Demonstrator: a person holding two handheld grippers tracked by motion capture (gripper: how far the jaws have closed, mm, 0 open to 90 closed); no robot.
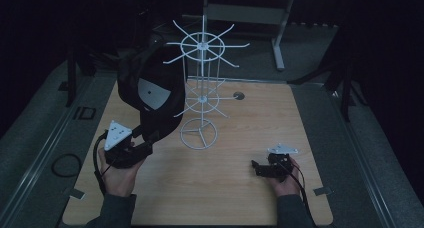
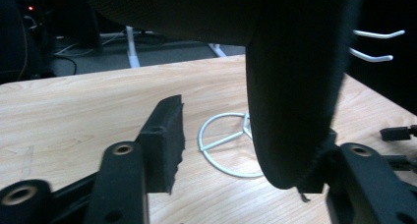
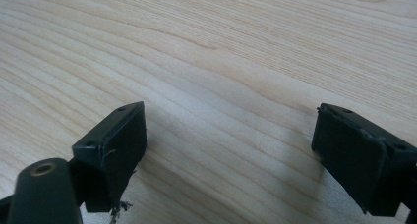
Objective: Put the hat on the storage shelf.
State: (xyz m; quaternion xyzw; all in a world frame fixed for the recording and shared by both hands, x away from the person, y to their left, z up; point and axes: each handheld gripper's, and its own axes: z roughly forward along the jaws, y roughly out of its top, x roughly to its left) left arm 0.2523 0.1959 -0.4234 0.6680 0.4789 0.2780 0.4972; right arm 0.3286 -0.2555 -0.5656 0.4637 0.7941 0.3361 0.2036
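A pale wood-grain counter point(image 1: 250, 153) sits in a dim room, dark floor around it and a grey metal table frame point(image 1: 280, 33) beyond its far edge. A white wire rack point(image 1: 201, 88) with hooked arms stands on a ring base towards the counter's far left, and a small round hole point(image 1: 238, 95) marks the wood just to its right. A black cap point(image 1: 150, 90) hangs on the rack's left side, its lower edge dropping towards the left hand-held gripper point(image 1: 145, 145), which a hand raises from the near-left edge. In the left gripper view the jaws are spread wide; the cap's fabric point(image 2: 295, 96) hangs between them, apparently against the right-hand jaw and well clear of the other pad point(image 2: 164, 140), so the cap is released rather than clamped. The right hand-held gripper point(image 1: 257, 169) rests low over the near-right counter, well apart from the rack, its jaws parted wide over bare wood point(image 3: 221, 76) and grasping nothing.
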